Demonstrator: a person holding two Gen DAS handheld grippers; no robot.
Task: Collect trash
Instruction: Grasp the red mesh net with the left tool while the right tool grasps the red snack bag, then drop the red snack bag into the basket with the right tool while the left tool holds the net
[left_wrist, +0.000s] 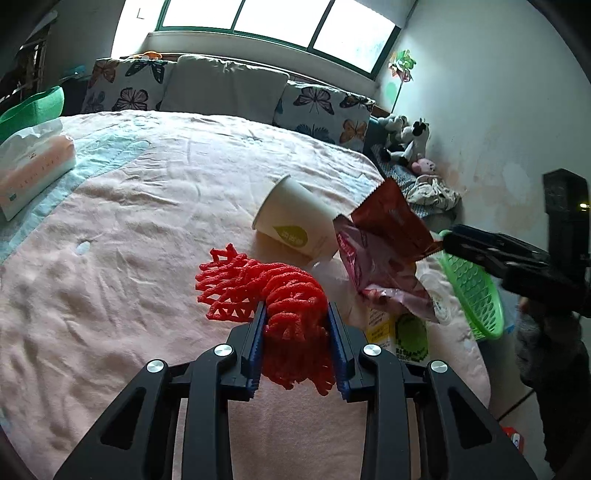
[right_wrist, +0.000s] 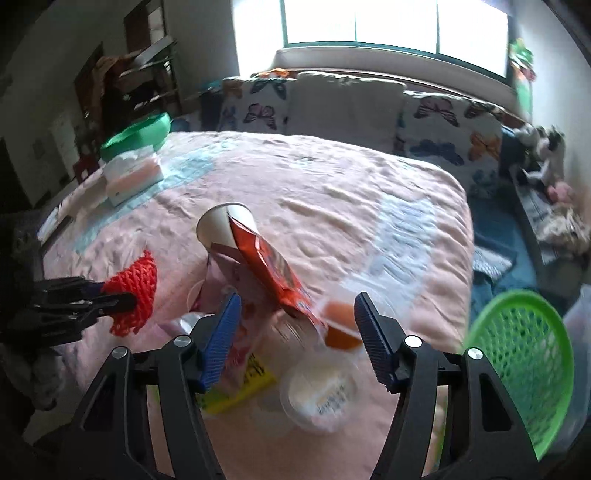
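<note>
Left gripper (left_wrist: 295, 328) clamps red foam netting (left_wrist: 280, 291) on the bed (left_wrist: 129, 258); right gripper (right_wrist: 295, 325) gapes over wrappers (right_wrist: 273, 266). Next, likely: netting to green basket (right_wrist: 524, 354).

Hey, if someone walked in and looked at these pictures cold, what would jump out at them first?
Probably the bright red foam net, pinched in the left gripper just above the pink bedspread. Next, the red snack wrapper hanging in front of a tipped paper cup mid-bed. The green basket at the bed's right edge also stands out, beside the right gripper.
</note>
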